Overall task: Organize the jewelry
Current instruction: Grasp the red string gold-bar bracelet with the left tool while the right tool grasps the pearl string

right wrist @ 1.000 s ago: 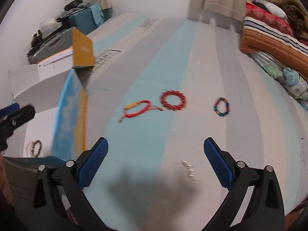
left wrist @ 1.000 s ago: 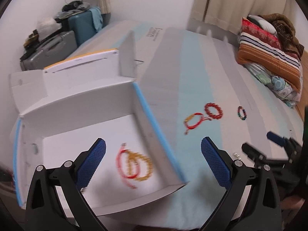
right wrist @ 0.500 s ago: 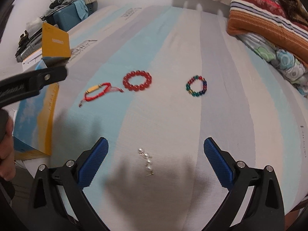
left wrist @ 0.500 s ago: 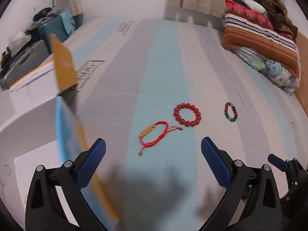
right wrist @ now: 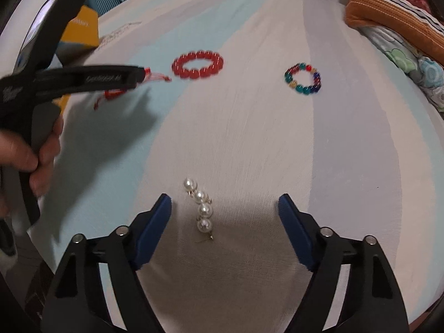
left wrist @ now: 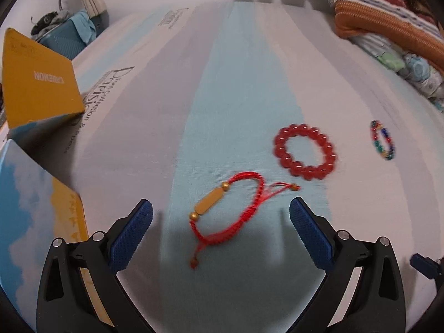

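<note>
A red cord bracelet with a gold bar (left wrist: pixel 227 208) lies on the striped bedsheet right between the fingers of my open left gripper (left wrist: pixel 221 216). A red bead bracelet (left wrist: pixel 304 152) and a multicoloured bead bracelet (left wrist: pixel 383 139) lie further right; both also show in the right wrist view (right wrist: pixel 197 64) (right wrist: pixel 303 78). A short string of pearls (right wrist: pixel 200 208) lies between the fingers of my open right gripper (right wrist: pixel 225 212). The left gripper's body (right wrist: pixel 83 79) partly hides the cord bracelet in the right wrist view.
The open cardboard box with a yellow flap (left wrist: pixel 38 88) and blue sky print (left wrist: pixel 30 222) stands at the left. Folded blankets and a striped pillow (left wrist: pixel 388 19) lie at the far right. A blue suitcase (left wrist: pixel 66 44) stands beyond the bed's left edge.
My left gripper has swung right from above the box to the red cord bracelet and come down close. My right gripper has moved forward and down to the pearls.
</note>
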`<action>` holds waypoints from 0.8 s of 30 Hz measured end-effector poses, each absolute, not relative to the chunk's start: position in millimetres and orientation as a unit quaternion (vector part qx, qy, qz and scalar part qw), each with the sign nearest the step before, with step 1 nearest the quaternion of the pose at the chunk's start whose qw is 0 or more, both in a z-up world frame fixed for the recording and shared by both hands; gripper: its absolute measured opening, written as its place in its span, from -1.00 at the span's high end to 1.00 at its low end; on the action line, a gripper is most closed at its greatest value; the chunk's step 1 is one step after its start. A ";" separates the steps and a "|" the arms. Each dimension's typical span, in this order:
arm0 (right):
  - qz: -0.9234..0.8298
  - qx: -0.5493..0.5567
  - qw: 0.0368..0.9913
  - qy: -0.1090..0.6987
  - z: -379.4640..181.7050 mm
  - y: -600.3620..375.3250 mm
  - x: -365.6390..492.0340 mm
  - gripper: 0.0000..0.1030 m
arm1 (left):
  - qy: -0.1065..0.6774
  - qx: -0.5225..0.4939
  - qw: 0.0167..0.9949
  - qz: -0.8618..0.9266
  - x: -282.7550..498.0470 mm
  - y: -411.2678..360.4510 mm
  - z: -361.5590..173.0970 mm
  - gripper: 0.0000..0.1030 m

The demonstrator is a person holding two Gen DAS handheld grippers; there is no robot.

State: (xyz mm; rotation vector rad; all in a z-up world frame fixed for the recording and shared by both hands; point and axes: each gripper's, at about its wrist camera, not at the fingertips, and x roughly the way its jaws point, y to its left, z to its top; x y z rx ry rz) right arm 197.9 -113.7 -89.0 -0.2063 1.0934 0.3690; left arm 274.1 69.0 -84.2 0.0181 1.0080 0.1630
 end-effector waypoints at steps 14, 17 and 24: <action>0.192 -0.108 0.834 0.506 -100.8 -112.6 197.0 0.44 | 0.485 0.010 0.870 0.088 280.1 67.3 -107.3 -0.13; 0.199 -0.134 0.832 0.500 -99.7 -104.6 192.7 0.77 | 0.491 0.002 0.867 0.086 280.5 68.7 -105.4 0.36; 0.199 -0.132 0.832 0.501 -92.3 -104.0 189.8 0.80 | 0.509 -0.027 0.857 0.081 276.9 78.3 -99.2 0.84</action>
